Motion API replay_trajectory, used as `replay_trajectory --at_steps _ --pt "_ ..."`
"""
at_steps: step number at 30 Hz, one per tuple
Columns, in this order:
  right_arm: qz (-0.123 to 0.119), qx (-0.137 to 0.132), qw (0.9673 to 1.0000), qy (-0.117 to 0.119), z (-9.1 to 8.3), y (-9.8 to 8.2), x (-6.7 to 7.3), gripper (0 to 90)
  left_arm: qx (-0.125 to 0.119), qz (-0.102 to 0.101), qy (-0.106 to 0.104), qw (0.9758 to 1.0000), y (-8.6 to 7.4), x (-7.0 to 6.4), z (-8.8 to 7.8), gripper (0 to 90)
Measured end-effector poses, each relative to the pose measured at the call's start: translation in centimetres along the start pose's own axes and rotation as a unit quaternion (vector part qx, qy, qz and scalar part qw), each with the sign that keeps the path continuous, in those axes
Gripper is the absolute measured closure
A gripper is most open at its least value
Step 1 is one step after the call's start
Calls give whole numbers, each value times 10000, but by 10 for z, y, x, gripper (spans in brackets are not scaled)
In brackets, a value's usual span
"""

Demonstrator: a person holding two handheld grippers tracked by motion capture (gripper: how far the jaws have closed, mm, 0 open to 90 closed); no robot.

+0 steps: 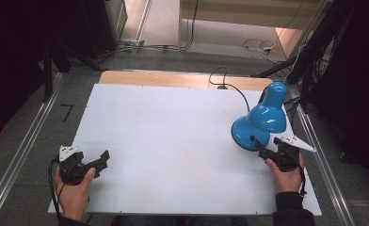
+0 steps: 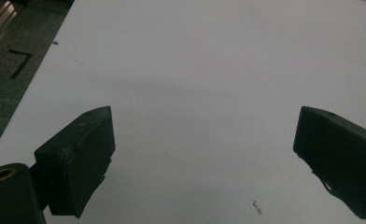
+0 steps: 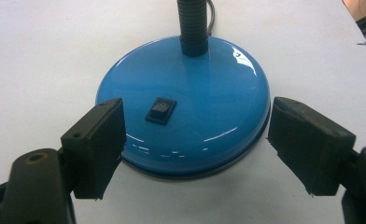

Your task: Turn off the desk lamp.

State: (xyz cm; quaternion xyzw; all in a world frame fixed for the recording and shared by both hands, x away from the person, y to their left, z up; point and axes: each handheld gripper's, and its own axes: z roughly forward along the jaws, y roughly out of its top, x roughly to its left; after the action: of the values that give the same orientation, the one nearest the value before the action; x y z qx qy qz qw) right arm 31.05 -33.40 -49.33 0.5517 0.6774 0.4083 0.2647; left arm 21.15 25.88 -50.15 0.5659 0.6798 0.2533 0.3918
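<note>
Both tongs are held with jaws spread wide and nothing gripped: the left gripper [image 1: 102, 159] is held over the bare near-left part of the white table [image 1: 173, 132], while the right gripper [image 3: 195, 140] is held just before the round base of the blue lamp [image 3: 186, 102]. A black switch [image 3: 161, 110] is seen on that base, which is set at the table's right edge, the shade bent over it.
</note>
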Motion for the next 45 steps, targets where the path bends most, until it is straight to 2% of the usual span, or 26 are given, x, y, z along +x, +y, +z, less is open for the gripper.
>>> replay_trajectory --at_steps 17,45 --pt "-34 33 10000 45 -11 -2 0 180 1 5 1 10000 0 0 0 60" --pt "-60 114 9999 -22 -27 -11 -11 180 2 14 8 10000 0 0 0 60"
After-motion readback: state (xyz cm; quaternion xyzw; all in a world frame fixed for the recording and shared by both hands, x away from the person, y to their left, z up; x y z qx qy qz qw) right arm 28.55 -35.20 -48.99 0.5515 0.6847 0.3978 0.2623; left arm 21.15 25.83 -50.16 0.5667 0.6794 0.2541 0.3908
